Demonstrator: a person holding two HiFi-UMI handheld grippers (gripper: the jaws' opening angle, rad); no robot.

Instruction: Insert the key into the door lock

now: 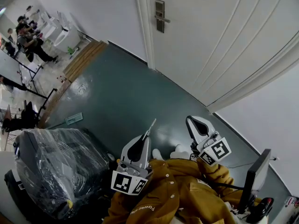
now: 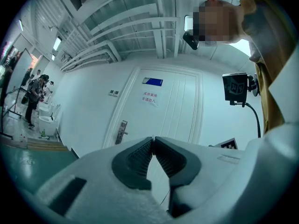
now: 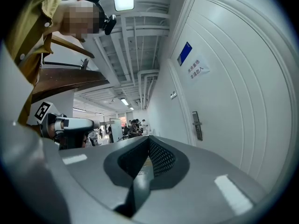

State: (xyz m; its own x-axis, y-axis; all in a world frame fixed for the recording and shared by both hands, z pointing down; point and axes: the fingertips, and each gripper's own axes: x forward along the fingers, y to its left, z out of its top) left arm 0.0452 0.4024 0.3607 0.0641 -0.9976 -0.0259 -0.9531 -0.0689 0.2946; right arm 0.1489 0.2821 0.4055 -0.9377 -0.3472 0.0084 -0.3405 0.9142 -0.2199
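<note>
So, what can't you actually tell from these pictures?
- Keyhole: the lock plate is too small in the head view to show one.
- Key: only a thin sliver shows past the left gripper. Its teeth are too small, and that gripper's own view hides it between shut jaws.
- Door notice: print too small, left gripper view.

The white panelled door [image 1: 224, 36] carries a dull silver metal lock plate [image 1: 160, 16] and a small blue rectangular sign [image 2: 153, 81] (reddish lettering beneath it). The smooth floor [image 1: 126, 97] is dark teal. The pale grey left hand-held gripper [image 1: 145, 137] and right hand-held gripper [image 1: 189, 120] have black pads and black-and-white square markers. The thin key [image 1: 150, 127] is silver and the fabric sleeves [image 1: 187, 190] are mustard yellow.
</note>
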